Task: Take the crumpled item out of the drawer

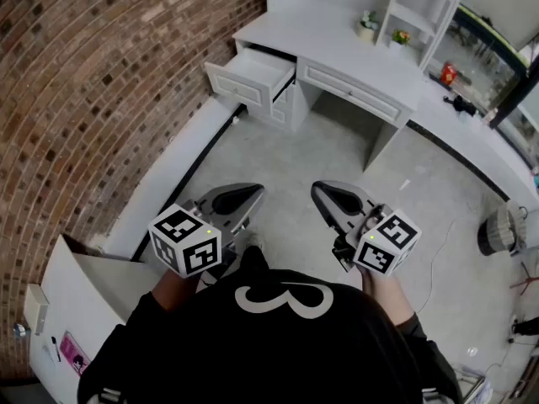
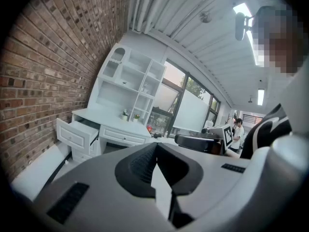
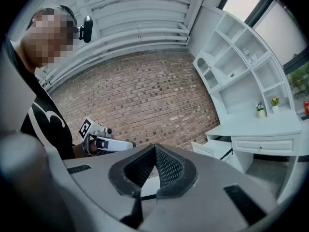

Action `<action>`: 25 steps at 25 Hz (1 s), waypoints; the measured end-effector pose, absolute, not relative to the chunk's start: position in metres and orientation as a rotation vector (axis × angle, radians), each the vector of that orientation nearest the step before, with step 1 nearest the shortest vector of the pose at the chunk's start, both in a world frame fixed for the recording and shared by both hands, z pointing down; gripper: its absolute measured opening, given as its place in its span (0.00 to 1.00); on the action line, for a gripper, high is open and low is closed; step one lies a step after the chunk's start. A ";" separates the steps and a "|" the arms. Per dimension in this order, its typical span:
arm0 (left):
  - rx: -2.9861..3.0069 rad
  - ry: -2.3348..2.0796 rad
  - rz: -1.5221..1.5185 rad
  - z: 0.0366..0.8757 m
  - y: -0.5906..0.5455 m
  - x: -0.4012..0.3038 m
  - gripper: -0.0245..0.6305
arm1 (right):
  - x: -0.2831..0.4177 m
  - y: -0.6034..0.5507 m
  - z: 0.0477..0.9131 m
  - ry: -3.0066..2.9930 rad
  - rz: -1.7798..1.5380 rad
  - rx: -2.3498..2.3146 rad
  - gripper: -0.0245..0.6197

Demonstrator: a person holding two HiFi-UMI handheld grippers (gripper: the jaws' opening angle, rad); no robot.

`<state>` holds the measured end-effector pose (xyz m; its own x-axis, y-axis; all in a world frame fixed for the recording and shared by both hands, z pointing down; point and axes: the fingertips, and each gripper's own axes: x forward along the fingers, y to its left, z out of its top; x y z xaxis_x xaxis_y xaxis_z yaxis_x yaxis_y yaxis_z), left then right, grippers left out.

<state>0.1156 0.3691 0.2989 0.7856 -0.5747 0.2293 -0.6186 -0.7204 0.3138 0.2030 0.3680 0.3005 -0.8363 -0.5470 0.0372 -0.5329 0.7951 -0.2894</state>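
Hanging well apart from one open drawer (image 1: 253, 76), left gripper (image 1: 249, 194) and right gripper (image 1: 325, 194) sit clenched, empty.

Daylight from the window (image 2: 192, 111) and strip lamps (image 2: 243, 9) on the ceiling make a bright, even room. The white desk (image 1: 337, 40) and pale floor (image 1: 337, 150) carry only soft shadows, darkest under the desk. Both gripper views bend hard at the edges (their corners go black), curving the brick wall (image 2: 43, 71). Up close, the left gripper (image 2: 155, 149) and right gripper (image 3: 154, 148) look soft, perhaps out of focus.
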 end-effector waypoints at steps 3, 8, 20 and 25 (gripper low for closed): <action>2.609 -0.904 0.165 0.297 0.357 0.115 0.04 | 0.201 0.358 0.300 2.929 -0.444 -0.880 0.05; 2.592 -0.878 0.187 0.306 0.336 0.111 0.04 | 0.202 0.333 0.306 2.901 -0.480 -0.934 0.05; 2.504 -0.801 0.233 0.344 0.246 0.084 0.04 | 0.180 0.247 0.336 2.883 -0.548 -1.056 0.23; 2.490 -0.776 0.229 0.352 0.205 0.058 0.04 | 0.154 0.203 0.344 2.890 -0.571 -1.092 0.35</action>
